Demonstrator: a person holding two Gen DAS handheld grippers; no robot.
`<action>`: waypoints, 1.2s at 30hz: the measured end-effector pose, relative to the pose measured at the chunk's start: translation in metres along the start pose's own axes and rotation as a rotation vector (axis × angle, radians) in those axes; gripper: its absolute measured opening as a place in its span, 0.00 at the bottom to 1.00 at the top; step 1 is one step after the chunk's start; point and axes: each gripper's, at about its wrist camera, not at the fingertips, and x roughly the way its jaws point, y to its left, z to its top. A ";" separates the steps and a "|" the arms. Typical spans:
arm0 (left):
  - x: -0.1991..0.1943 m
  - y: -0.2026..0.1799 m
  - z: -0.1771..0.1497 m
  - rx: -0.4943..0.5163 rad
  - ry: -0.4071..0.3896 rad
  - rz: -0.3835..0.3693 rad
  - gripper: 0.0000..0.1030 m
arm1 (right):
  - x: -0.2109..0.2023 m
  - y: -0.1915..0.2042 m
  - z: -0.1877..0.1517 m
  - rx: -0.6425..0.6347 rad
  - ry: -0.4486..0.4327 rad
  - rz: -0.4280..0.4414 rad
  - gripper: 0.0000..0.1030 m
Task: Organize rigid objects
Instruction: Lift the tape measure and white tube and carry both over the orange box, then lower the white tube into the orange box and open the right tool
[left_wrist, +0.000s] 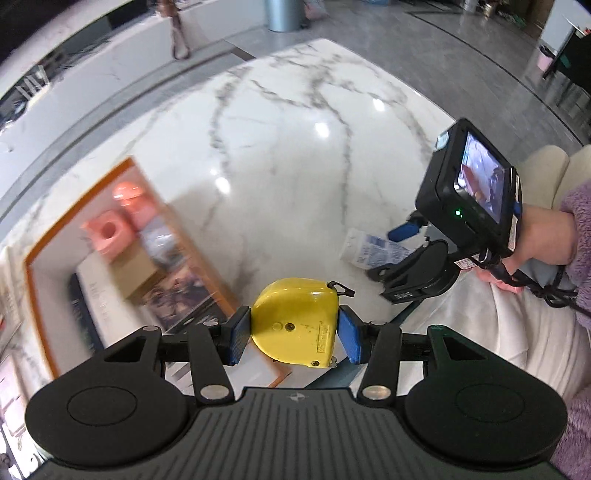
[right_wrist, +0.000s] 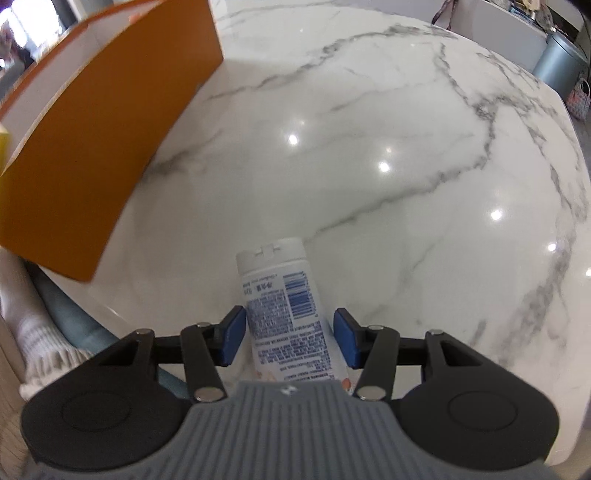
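Here, tape measure: the yellow tape measure is clamped between the blue pads of the left gripper, one pad pressed on each flat-sided edge, so that the hard case is carried level and cannot swing.

Position of tape measure: it is held in the air near the right rim of the orange box, apparently so that it can be set down inside.

Orange box: it stands open on the marble table; pink items, a brown carton and flat printed things are already seen within, though blurred, which suggests it is the collecting place.

White bottle: the white bottle lies on its side on the table near the edge, cap pointing away from the camera, well apart from the box.

Right gripper: the right gripper is brought around the bottle's body with its pads on either side; a slight gap is seen at the right pad, so it is judged not yet closed on the bottle.

Reason for approach: the label side is straddled across the narrow width, where a firm pinch is most easily taken.

Risk: the smooth round bottle may be rolled toward the table edge if it is nudged before both pads meet.
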 end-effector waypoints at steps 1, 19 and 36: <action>-0.006 -0.002 -0.007 -0.010 -0.005 0.012 0.56 | 0.001 0.002 0.000 -0.010 0.007 -0.013 0.51; -0.055 0.120 -0.091 -0.291 -0.051 0.113 0.56 | -0.055 -0.014 -0.004 0.227 -0.154 0.072 0.46; -0.028 0.155 -0.103 -0.176 -0.056 0.033 0.56 | -0.113 0.112 0.095 0.224 -0.218 0.427 0.46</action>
